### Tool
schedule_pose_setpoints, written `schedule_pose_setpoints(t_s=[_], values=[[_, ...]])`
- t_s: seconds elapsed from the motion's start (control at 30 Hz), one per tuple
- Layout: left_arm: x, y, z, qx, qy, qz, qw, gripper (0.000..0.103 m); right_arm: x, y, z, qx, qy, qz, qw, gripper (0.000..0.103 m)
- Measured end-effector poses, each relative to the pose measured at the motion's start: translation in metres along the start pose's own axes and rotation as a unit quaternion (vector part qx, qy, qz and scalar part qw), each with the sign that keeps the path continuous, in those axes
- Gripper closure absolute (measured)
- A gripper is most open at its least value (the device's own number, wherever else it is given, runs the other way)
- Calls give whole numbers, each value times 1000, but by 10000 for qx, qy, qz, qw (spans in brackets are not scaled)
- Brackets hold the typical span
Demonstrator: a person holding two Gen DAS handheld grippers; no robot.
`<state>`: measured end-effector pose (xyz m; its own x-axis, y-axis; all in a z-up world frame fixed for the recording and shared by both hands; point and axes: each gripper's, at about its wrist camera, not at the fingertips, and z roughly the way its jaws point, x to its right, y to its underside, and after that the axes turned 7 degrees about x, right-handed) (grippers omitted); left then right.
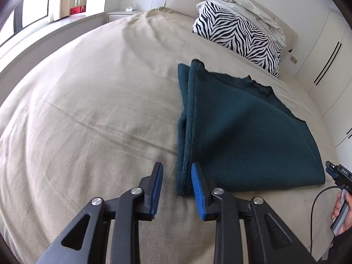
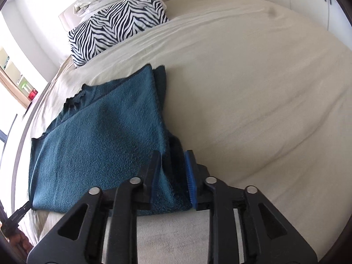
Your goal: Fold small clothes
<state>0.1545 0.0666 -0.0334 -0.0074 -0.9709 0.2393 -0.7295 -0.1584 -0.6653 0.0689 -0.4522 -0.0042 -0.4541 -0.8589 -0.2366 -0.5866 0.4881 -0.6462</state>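
Note:
A dark teal knitted garment [image 1: 237, 127] lies flat on the beige bed sheet [image 1: 88, 110], with its sides folded in. My left gripper [image 1: 177, 171] is open, its blue-padded fingers standing on either side of the garment's near left folded edge without closing on it. In the right wrist view the same garment [image 2: 101, 145] lies to the left, and my right gripper [image 2: 172, 160] is open with the garment's right folded edge bunched between its fingers. The right gripper also shows at the edge of the left wrist view [image 1: 336, 173], held by a hand.
A zebra-print pillow [image 1: 237, 37] with a crumpled pale blanket [image 1: 248, 11] on top lies at the head of the bed. White wardrobe doors [image 1: 330, 55] stand to the right. A window sill [image 1: 55, 22] runs along the left. Bare sheet [image 2: 253, 99] stretches right of the garment.

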Motion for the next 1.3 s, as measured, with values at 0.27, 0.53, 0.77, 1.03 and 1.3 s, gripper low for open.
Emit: schedule_pose_setpoints(t_s=[0.27, 0.53, 0.77, 1.03, 1.3], values=[[57, -71, 36, 713, -107, 941, 9930, 62, -72, -35, -5, 126, -1542, -19, 9880, 52], [61, -95, 149, 192, -757, 1567, 9846, 51, -181, -47, 96, -702, -2836, 240, 9561, 52], [45, -87, 155, 381, -357, 1363, 9893, 47, -121, -47, 171, -798, -2645, 1455, 9500, 78], [47, -81, 155, 505, -411, 1432, 9875, 44, -14, -69, 120, 200, -1328, 2262, 9648, 74], [49, -80, 154, 548, -467, 1475, 9864, 44, -149, 11, 64, -974, -3254, 873, 9365, 73]])
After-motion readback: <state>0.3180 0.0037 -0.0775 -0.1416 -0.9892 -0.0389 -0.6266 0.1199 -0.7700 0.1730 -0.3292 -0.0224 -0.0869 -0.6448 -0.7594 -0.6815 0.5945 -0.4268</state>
